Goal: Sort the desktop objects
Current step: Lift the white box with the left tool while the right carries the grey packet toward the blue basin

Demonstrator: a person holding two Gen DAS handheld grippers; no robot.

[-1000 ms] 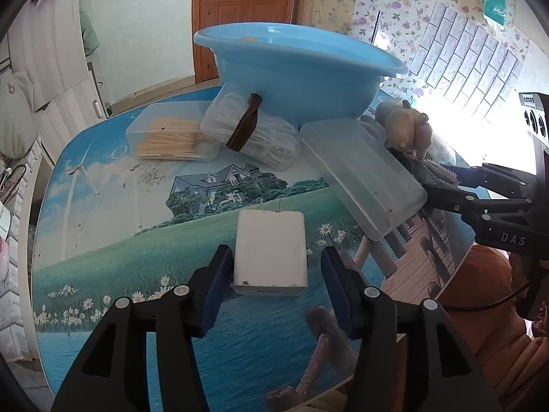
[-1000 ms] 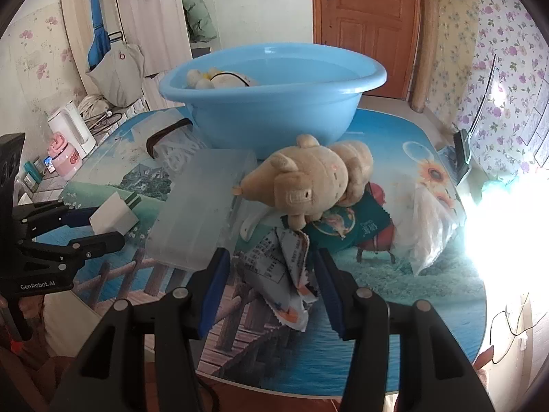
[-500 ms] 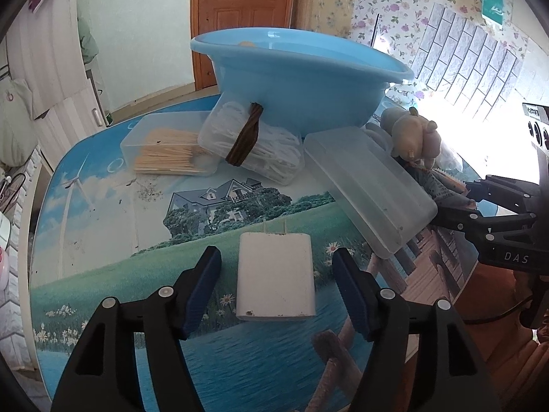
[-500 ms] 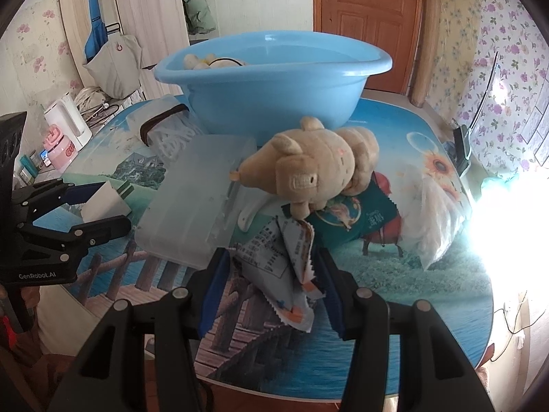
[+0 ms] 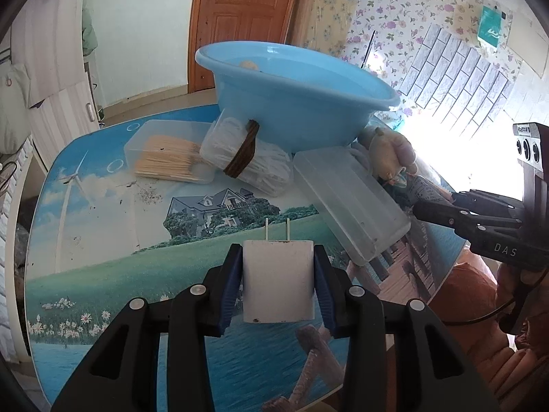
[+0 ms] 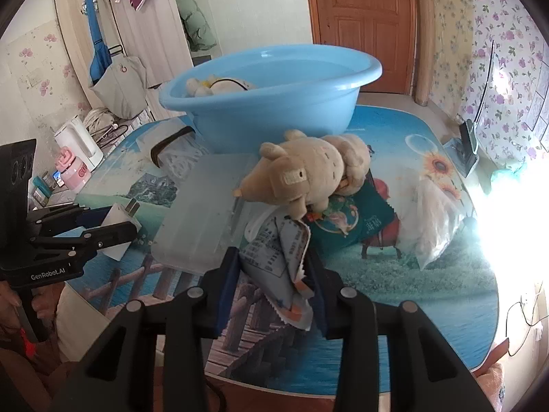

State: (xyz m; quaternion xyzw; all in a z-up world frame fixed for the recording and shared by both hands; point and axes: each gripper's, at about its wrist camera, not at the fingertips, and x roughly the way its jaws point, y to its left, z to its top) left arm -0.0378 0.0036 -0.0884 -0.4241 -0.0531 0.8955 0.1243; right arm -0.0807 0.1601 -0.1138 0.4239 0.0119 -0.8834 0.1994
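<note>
A white charger plug (image 5: 278, 292) with two prongs lies on the picture-printed table (image 5: 113, 257). My left gripper (image 5: 277, 257) is closing, and its blue pads touch both sides of the plug. In the right wrist view the same plug (image 6: 120, 218) shows between the left fingers (image 6: 103, 231). My right gripper (image 6: 272, 261) is also closing around a crumpled white snack packet (image 6: 267, 247), with the pads against it. A tan plush toy (image 6: 302, 178) rests on the packet's far end. Behind stands the blue basin (image 6: 274, 103) with several small items inside.
A clear plastic box lid (image 5: 350, 199) lies between the two grippers. A toothpick box (image 5: 168, 158) and a banded bag of white items (image 5: 247, 158) lean by the basin. A green packet (image 6: 353, 219) and a clear bag (image 6: 435, 219) lie right. The table edge is close below.
Both grippers' jaws have narrowed. The left pads now meet the charger's sides, and the right pads now press the snack packet. Neither hand has shifted much.
</note>
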